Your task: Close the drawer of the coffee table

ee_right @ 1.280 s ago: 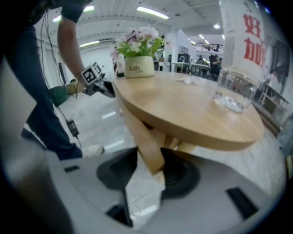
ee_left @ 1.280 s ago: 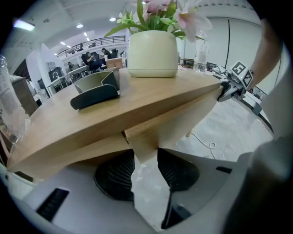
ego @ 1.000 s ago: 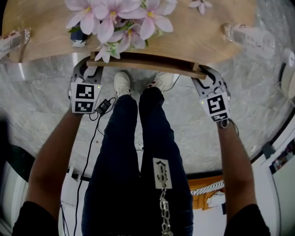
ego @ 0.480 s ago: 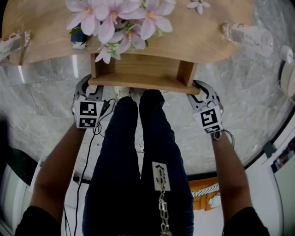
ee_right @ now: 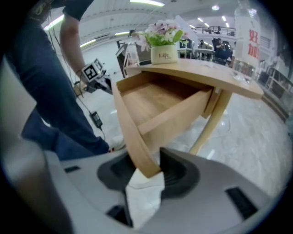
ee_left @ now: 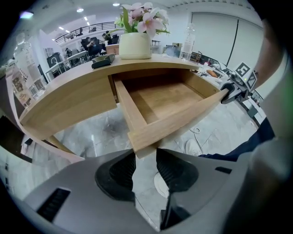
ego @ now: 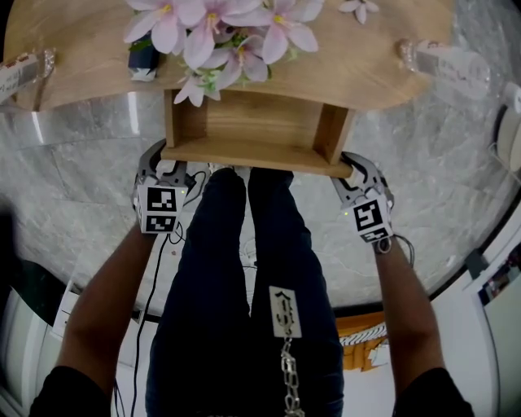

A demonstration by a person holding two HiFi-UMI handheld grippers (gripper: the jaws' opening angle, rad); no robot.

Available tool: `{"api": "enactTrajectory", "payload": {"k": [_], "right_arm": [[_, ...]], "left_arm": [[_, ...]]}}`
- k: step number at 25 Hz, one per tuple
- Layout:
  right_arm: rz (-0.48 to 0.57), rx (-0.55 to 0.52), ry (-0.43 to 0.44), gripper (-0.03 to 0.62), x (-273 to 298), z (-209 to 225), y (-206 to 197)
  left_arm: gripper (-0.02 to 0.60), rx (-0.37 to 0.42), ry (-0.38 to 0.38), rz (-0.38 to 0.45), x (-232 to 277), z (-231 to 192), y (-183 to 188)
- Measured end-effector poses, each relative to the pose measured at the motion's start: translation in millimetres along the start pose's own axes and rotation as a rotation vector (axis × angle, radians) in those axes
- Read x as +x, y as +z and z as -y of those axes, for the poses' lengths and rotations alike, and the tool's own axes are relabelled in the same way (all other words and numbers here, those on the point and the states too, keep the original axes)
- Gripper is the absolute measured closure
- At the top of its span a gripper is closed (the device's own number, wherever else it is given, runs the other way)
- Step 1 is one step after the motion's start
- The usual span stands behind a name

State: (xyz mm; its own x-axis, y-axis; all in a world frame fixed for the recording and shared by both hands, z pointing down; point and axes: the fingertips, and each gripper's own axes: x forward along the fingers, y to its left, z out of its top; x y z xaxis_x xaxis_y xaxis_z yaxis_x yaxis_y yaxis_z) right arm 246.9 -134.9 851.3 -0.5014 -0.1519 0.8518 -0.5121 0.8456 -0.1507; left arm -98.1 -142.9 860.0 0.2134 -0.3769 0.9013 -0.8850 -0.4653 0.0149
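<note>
Above the open drawer [ee_left: 178, 119], a cream pot [ee_left: 134, 45] holds pink flowers [ee_left: 144, 13].

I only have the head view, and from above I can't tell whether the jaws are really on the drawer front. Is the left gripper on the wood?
Observer: Yes. In the left gripper view, the left gripper has a corner of the drawer front between its pads, and both pads touch it.
Operator: And the right one?
Observer: The right gripper is clamped on the other end of that panel.
Operator: The tabletop covers the back of the drawer for me. Is anything inside?
Observer: No. The drawer is bare wood right up to where it passes under the tabletop.
</note>
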Motion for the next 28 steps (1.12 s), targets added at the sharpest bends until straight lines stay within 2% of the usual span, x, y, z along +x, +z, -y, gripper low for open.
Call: {"api": "enactTrajectory", "payload": {"k": [8, 16, 21, 28], "right_arm": [[-0.014, 0.003, 0.019, 0.424, -1, -9, -6], [-0.037, -0.005, 0.024, 0.422, 12, -10, -15], [-0.015, 0.016, 0.022, 0.422, 2, -9, -6], [-0.008, 0.025, 0.010, 0.421, 1, 15, 9]], "left_arm": [[0.425, -0.003, -0.005, -0.012, -3, 4, -8], [0.428, -0.011, -0.011, -0.073, 9, 7, -26], [0.426, 0.005, -0.013, -0.041, -1, 4, -8], [0.426, 0.000, -0.018, -0.065, 5, -5, 3]]}}
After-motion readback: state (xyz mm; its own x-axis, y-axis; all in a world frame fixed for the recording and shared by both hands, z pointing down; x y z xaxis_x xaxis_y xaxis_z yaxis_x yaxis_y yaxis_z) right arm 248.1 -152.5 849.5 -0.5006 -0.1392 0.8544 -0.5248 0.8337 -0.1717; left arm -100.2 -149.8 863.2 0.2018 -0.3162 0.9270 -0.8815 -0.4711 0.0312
